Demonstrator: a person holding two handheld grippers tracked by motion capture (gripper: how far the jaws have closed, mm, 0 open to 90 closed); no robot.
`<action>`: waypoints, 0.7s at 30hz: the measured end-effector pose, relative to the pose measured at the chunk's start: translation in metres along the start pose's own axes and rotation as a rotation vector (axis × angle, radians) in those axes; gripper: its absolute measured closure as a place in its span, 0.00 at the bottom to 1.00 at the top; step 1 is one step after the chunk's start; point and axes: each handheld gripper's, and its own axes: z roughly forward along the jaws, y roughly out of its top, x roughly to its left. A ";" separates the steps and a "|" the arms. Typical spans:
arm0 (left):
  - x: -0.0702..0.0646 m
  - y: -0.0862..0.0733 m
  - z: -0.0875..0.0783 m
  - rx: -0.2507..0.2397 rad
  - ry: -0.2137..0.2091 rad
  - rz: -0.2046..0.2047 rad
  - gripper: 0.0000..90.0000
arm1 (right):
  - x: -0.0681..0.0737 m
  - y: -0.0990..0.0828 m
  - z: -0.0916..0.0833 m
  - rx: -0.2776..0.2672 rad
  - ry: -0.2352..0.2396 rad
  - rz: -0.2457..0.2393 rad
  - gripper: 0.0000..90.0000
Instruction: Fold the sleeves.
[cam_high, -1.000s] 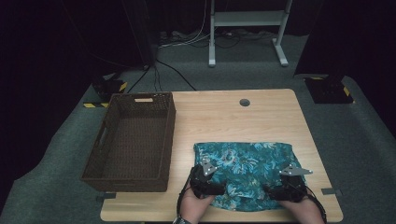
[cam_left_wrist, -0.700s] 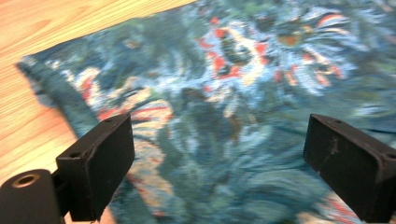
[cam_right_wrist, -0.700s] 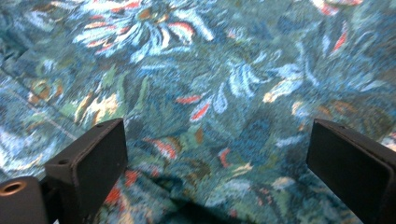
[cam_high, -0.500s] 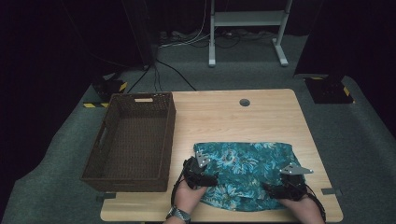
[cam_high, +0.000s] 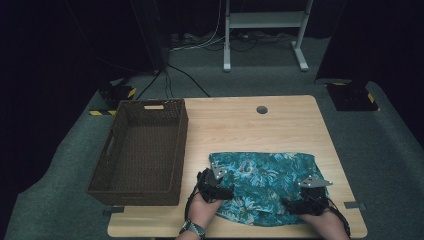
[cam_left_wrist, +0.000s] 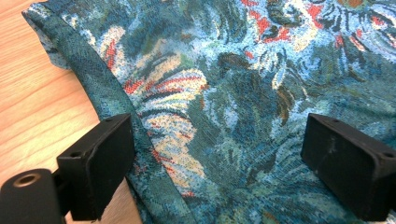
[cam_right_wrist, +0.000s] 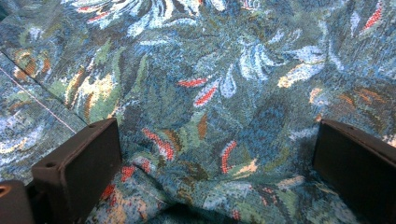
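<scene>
A teal floral cloth (cam_high: 265, 182) lies folded flat on the near right part of the wooden table (cam_high: 250, 125). My left gripper (cam_high: 222, 189) rests over the cloth's left edge. Its jaws are open, with the hem and patterned cloth (cam_left_wrist: 224, 88) lying loose between them (cam_left_wrist: 219, 142). My right gripper (cam_high: 295, 204) sits low over the cloth's near right corner. Its jaws have just been opening and stand wide apart (cam_right_wrist: 215, 147), with rumpled cloth (cam_right_wrist: 210, 88) between them and neither pad pressing on it.
A dark wicker basket (cam_high: 135, 192) stands on the table's left side, close to my left hand. The table's near edge runs just below both hands. A cable hole (cam_high: 261, 109) sits near the far edge. Bare wood (cam_left_wrist: 32, 98) lies beside the hem.
My left gripper has shifted a little to the left, toward the cloth's left edge. The right hand has stayed where it was, and the cloth lies the same.
</scene>
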 end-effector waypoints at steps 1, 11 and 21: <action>-0.001 0.001 0.001 -0.002 -0.001 0.002 0.10 | -0.002 0.000 0.000 -0.002 -0.001 -0.002 0.01; -0.014 0.012 0.012 -0.004 -0.027 0.032 0.11 | -0.023 -0.009 -0.007 -0.010 -0.044 0.021 0.01; -0.022 0.029 0.028 -0.004 -0.079 0.080 0.11 | -0.042 -0.019 -0.015 -0.032 -0.076 0.060 0.00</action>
